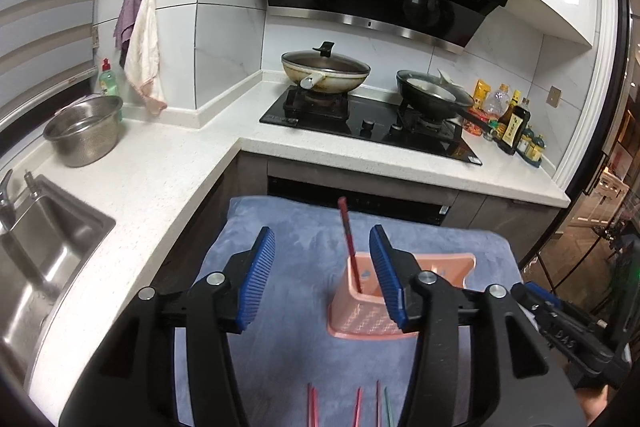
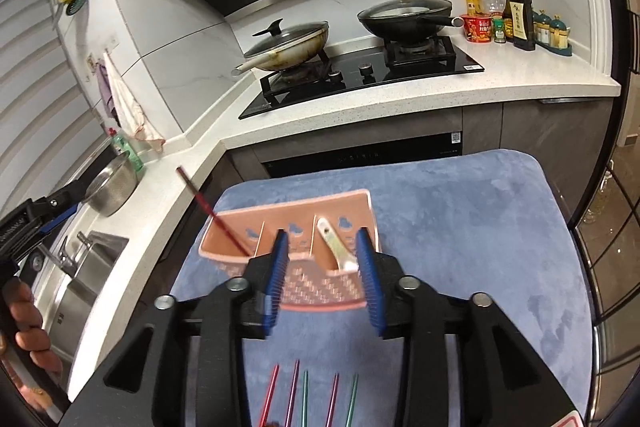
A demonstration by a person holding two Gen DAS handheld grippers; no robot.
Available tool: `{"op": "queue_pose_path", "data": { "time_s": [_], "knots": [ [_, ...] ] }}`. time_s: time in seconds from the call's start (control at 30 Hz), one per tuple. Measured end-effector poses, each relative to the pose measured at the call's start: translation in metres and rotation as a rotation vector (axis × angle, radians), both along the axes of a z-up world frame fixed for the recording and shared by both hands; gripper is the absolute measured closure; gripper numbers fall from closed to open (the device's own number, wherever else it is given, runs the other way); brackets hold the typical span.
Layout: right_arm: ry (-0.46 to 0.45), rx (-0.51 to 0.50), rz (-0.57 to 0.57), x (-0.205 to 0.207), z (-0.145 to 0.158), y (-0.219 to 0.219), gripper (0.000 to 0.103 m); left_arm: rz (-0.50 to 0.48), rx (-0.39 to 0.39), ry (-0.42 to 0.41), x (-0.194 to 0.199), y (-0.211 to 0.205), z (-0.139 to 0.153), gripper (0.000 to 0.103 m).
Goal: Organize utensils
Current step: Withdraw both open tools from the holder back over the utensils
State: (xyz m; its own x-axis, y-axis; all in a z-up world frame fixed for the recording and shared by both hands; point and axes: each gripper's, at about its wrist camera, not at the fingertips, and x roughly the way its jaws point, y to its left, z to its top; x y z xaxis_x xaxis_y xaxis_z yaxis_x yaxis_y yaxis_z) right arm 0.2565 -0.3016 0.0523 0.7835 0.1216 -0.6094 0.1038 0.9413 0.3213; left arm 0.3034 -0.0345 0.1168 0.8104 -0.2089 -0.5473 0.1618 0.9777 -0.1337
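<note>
A pink slotted utensil holder (image 1: 360, 323) (image 2: 320, 291) stands on a blue towel (image 1: 296, 351) (image 2: 460, 227). A dark red chopstick (image 1: 348, 231) (image 2: 208, 207) leans upright in its left compartment. In its right compartment rests a white spoon (image 2: 334, 243). Several red, pink and green chopsticks (image 1: 356, 407) (image 2: 304, 395) lie on the towel near its front edge. My left gripper (image 1: 322, 239) hovers open just before the holder, with nothing between its pads. My right gripper (image 2: 322, 235) is open above the holder's front wall, holding nothing.
A white L-shaped counter (image 1: 168, 179) carries a steel sink (image 1: 48, 247), a steel colander bowl (image 1: 86, 131) and a black hob (image 1: 360, 123) with two lidded pans. Sauce bottles (image 2: 516, 15) stand at the far right. A hand (image 2: 24, 319) holds the left gripper.
</note>
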Motion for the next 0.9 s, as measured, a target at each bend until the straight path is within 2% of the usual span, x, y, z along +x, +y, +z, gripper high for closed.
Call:
{"op": "queue_pose_path", "data": {
  "time_s": [0.23,0.43,0.7,0.9],
  "knots": [
    [0.033,-0.068,0.018,-0.056,-0.015,0.024,0.064,-0.004,0.048,0.057,-0.045,0.020,-0.036,0.052],
    [0.076,-0.128,0.024,-0.109,-0.040,0.047,0.063,-0.005,0.088,0.113,-0.086,0.032,-0.075,0.049],
    [0.166,-0.167,0.016,-0.172,-0.091,0.071,0.063,-0.024,0.131,0.199,-0.140,0.033,-0.134,0.045],
    [0.235,-0.182,0.009,-0.204,-0.129,0.083,0.063,-0.034,0.140,0.238,-0.167,0.031,-0.163,0.044]
  ]
}}
